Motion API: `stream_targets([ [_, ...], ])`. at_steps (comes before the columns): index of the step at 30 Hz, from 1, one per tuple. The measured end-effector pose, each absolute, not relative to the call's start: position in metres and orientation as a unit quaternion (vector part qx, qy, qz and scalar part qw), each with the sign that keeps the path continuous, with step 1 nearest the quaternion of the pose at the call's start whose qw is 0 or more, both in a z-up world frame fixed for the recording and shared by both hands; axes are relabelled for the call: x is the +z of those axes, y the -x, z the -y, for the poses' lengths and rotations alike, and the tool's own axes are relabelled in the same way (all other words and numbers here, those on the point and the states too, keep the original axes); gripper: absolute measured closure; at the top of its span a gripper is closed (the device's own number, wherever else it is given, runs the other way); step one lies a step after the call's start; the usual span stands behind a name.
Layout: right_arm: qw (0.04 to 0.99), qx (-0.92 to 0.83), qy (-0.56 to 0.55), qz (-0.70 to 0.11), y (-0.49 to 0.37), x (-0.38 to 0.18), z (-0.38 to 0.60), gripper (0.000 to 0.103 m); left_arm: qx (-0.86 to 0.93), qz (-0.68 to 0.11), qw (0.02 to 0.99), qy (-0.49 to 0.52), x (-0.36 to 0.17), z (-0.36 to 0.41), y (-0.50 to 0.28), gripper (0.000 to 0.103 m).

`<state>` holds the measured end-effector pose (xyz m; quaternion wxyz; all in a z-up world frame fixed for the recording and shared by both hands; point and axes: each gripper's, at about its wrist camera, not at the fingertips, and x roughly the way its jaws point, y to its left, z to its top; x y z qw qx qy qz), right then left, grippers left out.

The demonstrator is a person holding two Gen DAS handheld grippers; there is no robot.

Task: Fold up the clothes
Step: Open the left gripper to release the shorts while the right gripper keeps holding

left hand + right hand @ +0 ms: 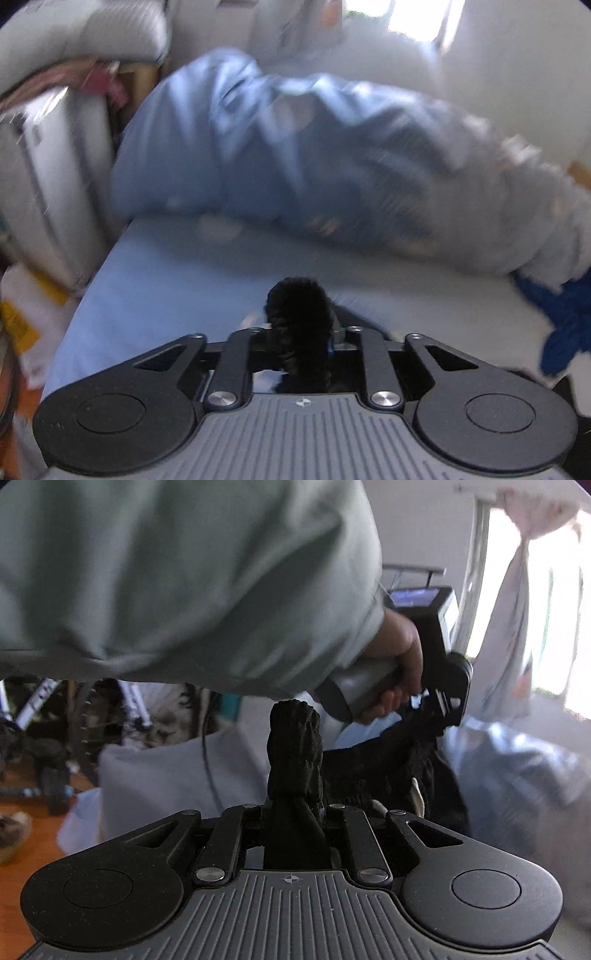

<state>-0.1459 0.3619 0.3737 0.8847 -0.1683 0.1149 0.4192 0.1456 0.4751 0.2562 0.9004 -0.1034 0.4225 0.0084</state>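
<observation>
So the black ribbed knit garment [388, 760] is up in the air, stretched between the two tools: one bunched end is pinched tight in the right hand-held gripper [293, 775], sticking up between its closed-in fingers, and from there the fabric runs across to the left hand-held gripper [439, 705], which clamps the other end. In the left wrist view you get the same thing from the other side, a dark fuzzy wad of that fabric [299, 314] squeezed in the left one's jaws. A small cream drawstring or tag [416, 794] hangs off the cloth near the middle. The person's hand [400, 664] wraps the grey handle of the left tool, with a loose pale grey-green sleeve [184, 583] filling the top of the right wrist view. Underneath is a bed with a light blue sheet [166, 273], and on it a rumpled pale blue duvet with small printed patches [295, 155], pretty blurry. A bright blue knitted piece [565, 325] lies at the right edge of the bed. White stacked bundles [48, 173] sit off to the left, and a bright window [554, 609] is behind.
</observation>
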Motion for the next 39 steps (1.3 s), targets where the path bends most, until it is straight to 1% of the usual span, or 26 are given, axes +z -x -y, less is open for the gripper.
stream_targets([
  [1, 0.882, 0.423, 0.166, -0.124, 0.149, 0.371, -0.362, 0.087, 0.008, -0.430, 0.897, 0.107, 0.251, -0.479, -0.142, 0.074],
  [3, 0.880, 0.426, 0.160, -0.137, 0.157, 0.369, -0.357, 0.087, 0.009, -0.427, 0.896, 0.123, 0.245, -0.487, -0.129, 0.062],
  [5, 0.880, 0.426, 0.148, -0.150, 0.155, 0.365, -0.349, 0.087, 0.023, -0.407, 0.900, 0.155, 0.248, -0.498, -0.117, 0.039],
  [6, 0.880, 0.427, 0.139, -0.155, 0.151, 0.365, -0.345, 0.087, 0.033, -0.389, 0.901, 0.189, 0.253, -0.509, -0.109, 0.018],
  [7, 0.880, 0.428, 0.130, -0.158, 0.149, 0.363, -0.336, 0.087, 0.044, -0.370, 0.901, 0.222, 0.258, -0.519, -0.101, 0.012],
  [8, 0.880, 0.430, 0.121, -0.160, 0.147, 0.360, -0.328, 0.087, 0.049, -0.349, 0.898, 0.263, 0.264, -0.531, -0.091, 0.012],
  [9, 0.880, 0.431, 0.109, -0.167, 0.143, 0.358, -0.321, 0.087, 0.048, -0.329, 0.893, 0.304, 0.270, -0.543, -0.078, 0.008],
  [10, 0.879, 0.432, 0.093, -0.180, 0.137, 0.356, -0.317, 0.087, 0.048, -0.315, 0.887, 0.333, 0.277, -0.552, -0.067, 0.001],
  [11, 0.877, 0.432, 0.078, -0.195, 0.131, 0.355, -0.313, 0.087, 0.053, -0.303, 0.885, 0.349, 0.286, -0.560, -0.055, 0.000],
  [13, 0.869, 0.438, 0.060, -0.220, 0.126, 0.349, -0.306, 0.087, 0.076, -0.288, 0.889, 0.347, 0.312, -0.571, -0.026, 0.000],
  [16, 0.864, 0.443, 0.077, -0.226, 0.138, 0.337, -0.309, 0.087, 0.076, -0.260, 0.884, 0.380, 0.351, -0.583, 0.025, 0.000],
  [18, 0.858, 0.449, 0.093, -0.231, 0.144, 0.329, -0.315, 0.087, 0.045, -0.222, 0.876, 0.425, 0.380, -0.586, 0.075, 0.000],
  [21, 0.853, 0.451, 0.111, -0.238, 0.148, 0.319, -0.324, 0.087, 0.019, -0.172, 0.874, 0.454, 0.421, -0.577, 0.156, 0.000],
  [23, 0.849, 0.454, 0.117, -0.242, 0.152, 0.317, -0.327, 0.087, 0.015, -0.133, 0.882, 0.451, 0.449, -0.564, 0.205, 0.000],
  [25, 0.850, 0.451, 0.114, -0.247, 0.147, 0.315, -0.331, 0.086, 0.018, -0.077, 0.892, 0.446, 0.476, -0.550, 0.258, 0.000],
  [29, 0.851, 0.442, 0.102, -0.265, 0.139, 0.309, -0.338, 0.085, 0.012, 0.009, 0.900, 0.436, 0.513, -0.529, 0.344, 0.000],
  [31, 0.852, 0.437, 0.109, -0.265, 0.145, 0.305, -0.348, 0.084, 0.017, 0.037, 0.905, 0.424, 0.521, -0.519, 0.374, 0.000],
  [33, 0.851, 0.435, 0.130, -0.262, 0.155, 0.304, -0.357, 0.084, 0.028, 0.052, 0.907, 0.418, 0.517, -0.508, 0.398, 0.000],
  [36, 0.846, 0.436, 0.171, -0.255, 0.182, 0.292, -0.375, 0.083, 0.034, 0.046, 0.897, 0.438, 0.498, -0.497, 0.423, 0.000],
  [38, 0.840, 0.437, 0.199, -0.251, 0.201, 0.283, -0.388, 0.078, 0.054, 0.033, 0.896, 0.440, 0.485, -0.490, 0.436, 0.000],
  [39, 0.837, 0.438, 0.214, -0.248, 0.211, 0.278, -0.394, 0.073, 0.066, 0.027, 0.896, 0.439, 0.478, -0.487, 0.443, 0.000],
])
